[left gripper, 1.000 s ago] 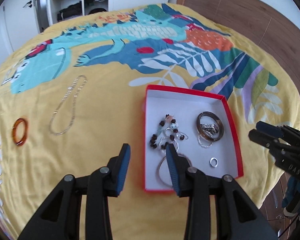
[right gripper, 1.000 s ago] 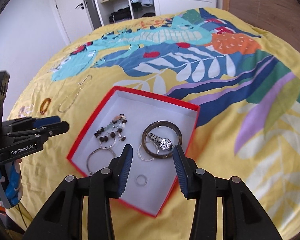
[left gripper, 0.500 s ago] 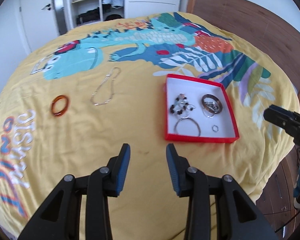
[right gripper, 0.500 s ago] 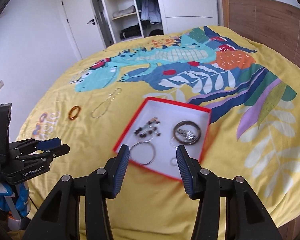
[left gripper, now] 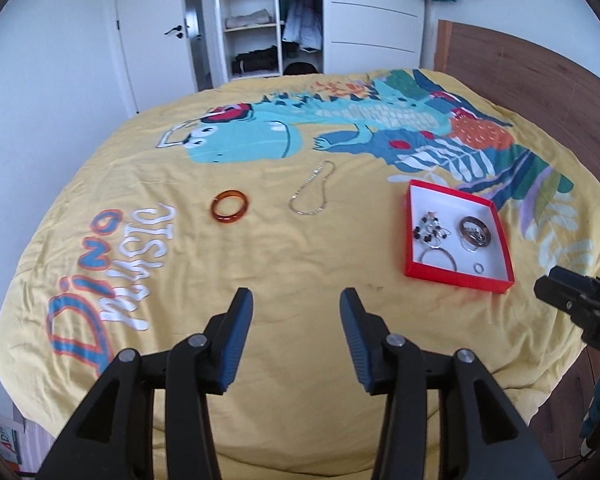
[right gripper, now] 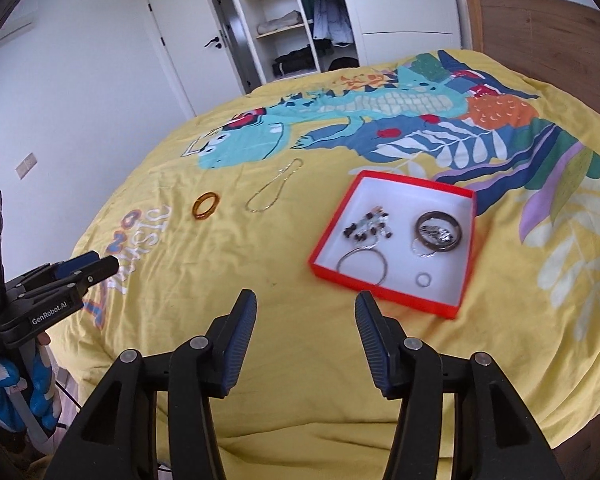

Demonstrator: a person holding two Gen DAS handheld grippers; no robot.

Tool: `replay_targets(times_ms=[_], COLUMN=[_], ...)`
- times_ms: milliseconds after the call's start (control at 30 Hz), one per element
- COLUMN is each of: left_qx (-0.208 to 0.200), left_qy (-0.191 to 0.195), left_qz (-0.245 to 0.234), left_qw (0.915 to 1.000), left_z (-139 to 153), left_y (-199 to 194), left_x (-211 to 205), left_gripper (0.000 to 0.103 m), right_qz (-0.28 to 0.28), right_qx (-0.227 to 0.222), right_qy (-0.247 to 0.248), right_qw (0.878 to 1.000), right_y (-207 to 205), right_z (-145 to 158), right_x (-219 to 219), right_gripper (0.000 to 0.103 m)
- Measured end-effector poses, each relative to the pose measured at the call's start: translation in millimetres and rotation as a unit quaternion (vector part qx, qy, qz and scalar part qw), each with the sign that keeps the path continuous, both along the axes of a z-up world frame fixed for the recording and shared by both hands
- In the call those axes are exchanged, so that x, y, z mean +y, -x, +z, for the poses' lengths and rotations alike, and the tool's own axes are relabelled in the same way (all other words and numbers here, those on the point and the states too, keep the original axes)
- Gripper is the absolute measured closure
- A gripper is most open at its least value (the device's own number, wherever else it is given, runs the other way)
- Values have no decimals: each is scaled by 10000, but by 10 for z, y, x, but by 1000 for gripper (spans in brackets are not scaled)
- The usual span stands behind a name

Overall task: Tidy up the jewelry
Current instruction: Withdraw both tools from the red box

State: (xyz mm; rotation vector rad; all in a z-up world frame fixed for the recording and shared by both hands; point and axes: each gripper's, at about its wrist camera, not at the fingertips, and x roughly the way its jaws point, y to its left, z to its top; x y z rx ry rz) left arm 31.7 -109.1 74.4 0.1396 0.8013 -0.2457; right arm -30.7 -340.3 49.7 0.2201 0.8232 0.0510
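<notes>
A red box with a white inside (left gripper: 460, 280) (right gripper: 384, 294) lies on the yellow bedspread and holds a beaded bracelet (right gripper: 367, 228), a dark bangle (right gripper: 438, 232), a thin hoop (right gripper: 362, 266) and a small ring (right gripper: 423, 279). An amber bangle (left gripper: 229, 206) (right gripper: 206, 205) and a silver chain (left gripper: 311, 194) (right gripper: 272, 192) lie on the spread left of the box. My left gripper (left gripper: 296, 312) is open and empty, high above the bed's near part. My right gripper (right gripper: 305, 316) is open and empty, near the box's front edge but well above it.
The bed's near edge drops off just below both grippers. A wooden headboard (left gripper: 540, 68) stands at the right. An open wardrobe (left gripper: 260, 20) and a white door (left gripper: 152, 32) are behind the bed. Each gripper shows at the side of the other's view (left gripper: 580, 308) (right gripper: 60, 288).
Both grippers have pulled back and up from the box, so the bed looks smaller. The left view has swung left, bringing the amber bangle and chain nearer the middle. Jaws stay open.
</notes>
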Motion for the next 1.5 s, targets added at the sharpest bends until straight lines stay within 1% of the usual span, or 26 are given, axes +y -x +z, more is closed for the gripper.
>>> replay_targets(times_ms=[200, 367, 433, 767, 1000, 1367, 1500], left_qx=[-201, -350, -381, -501, -459, -227, -202], left_qy=[98, 147, 177, 341, 326, 317, 275], left_qz=[252, 319, 338, 430, 475, 741, 835], left_qw=[9994, 9988, 9985, 9972, 9973, 9965, 9959], left_z=[76, 114, 121, 119, 78, -163, -214], left_y=[160, 231, 250, 258, 225, -62, -128], left_x=[322, 461, 503, 643, 683, 852, 890], left_gripper=[59, 58, 58, 58, 58, 57, 57], right_qz=[325, 558, 596, 695, 703, 766, 786], right_qx=[5, 77, 107, 213, 229, 474, 550], right_qy=[146, 290, 303, 250, 144, 67, 62], right_qw=[9994, 9980, 9977, 9970, 9972, 9959, 9954], right_y=[56, 42, 46, 16, -49, -254, -325], right_z=[34, 32, 16, -84, -159, -363, -417], right_x=[401, 643, 696, 867, 934, 1050, 1071], right_gripper=[45, 42, 40, 39, 35, 32, 30])
